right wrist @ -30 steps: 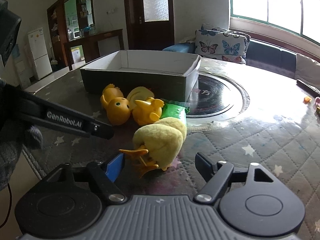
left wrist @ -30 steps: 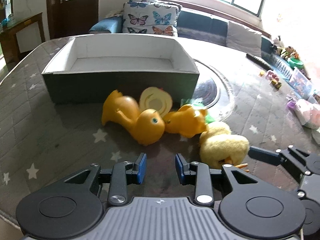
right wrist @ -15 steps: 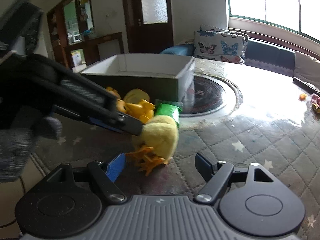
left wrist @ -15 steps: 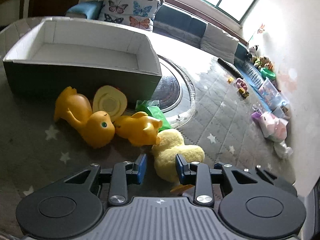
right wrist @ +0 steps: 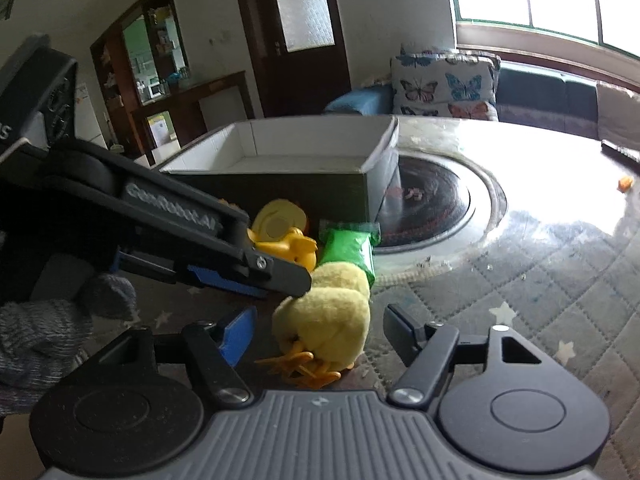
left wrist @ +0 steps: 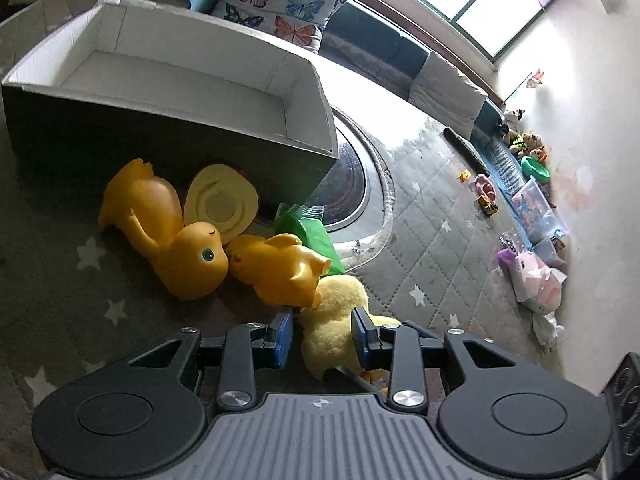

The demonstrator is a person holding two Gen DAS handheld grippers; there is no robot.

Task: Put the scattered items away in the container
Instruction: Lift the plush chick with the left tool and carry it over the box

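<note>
Looking along the left gripper (left wrist: 322,334), its two blue-padded fingers (left wrist: 283,336) stand a little apart with the yellow plush duck (left wrist: 334,320) between them; the right pad seems to touch the fluff, but whether the left pad presses it I cannot tell, so a firm hold is not certain. Just beyond the plush duck lies a small orange rubber duck (left wrist: 280,274) on its side, and to its left a bigger orange duck (left wrist: 168,236), also tipped over, their heads touching. A pale round disc (left wrist: 220,208) leans against the near wall of the box (left wrist: 168,136), and a green packet (left wrist: 306,230) lies just right of the small duck, near the box's right corner. The box has dark outer walls and a white inside with nothing in it, and it sits on the far left of the quilted star-patterned table cover (left wrist: 432,248). In the right wrist view, the right gripper (right wrist: 320,334) is spread wide and holds nothing, its fingers on either side of the plush duck (right wrist: 328,316) without touching it. The left gripper (right wrist: 280,280) reaches in from the left onto the top of that toy. Behind it are the green packet (right wrist: 348,248), the small duck (right wrist: 290,246) and the box (right wrist: 280,176).
</note>
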